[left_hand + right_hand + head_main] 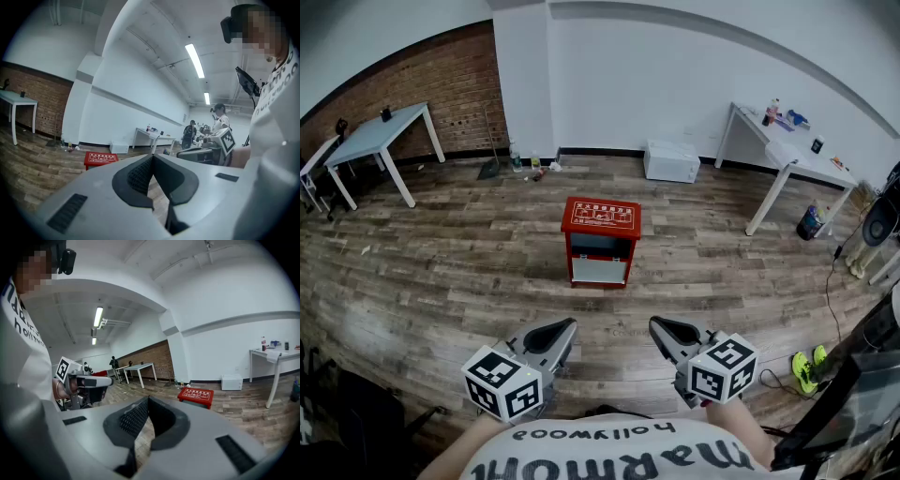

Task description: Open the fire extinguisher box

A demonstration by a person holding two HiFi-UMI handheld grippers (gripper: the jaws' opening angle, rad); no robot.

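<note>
1. Box, from the head view: red, upright on the plank floor in the middle of the room, its lid flat on top, so it looks closed. Nothing touches it. The left gripper and the right gripper hang low by the person's body, side by side, noses toward the box and well apart from it.

2. Left gripper view: the jaws are pressed tight together with nothing between them. The box shows small beyond them, a little left of the tips. The right gripper sits alongside at the right.

3. Right gripper view: these jaws also meet with no gap and hold nothing. The box stands on the floor ahead, right of the tips. The left gripper shows off to the left.

4. To my eye the opening has not begun and this is the approach. The next move calls for closing the distance to the box, then spreading one gripper's jaws enough to take the lid's front edge or a handle. From here I cannot make out any latch or grip point, so that needs a closer look. The other gripper may have to steady the box so it does not tip as the lid lifts.
</note>
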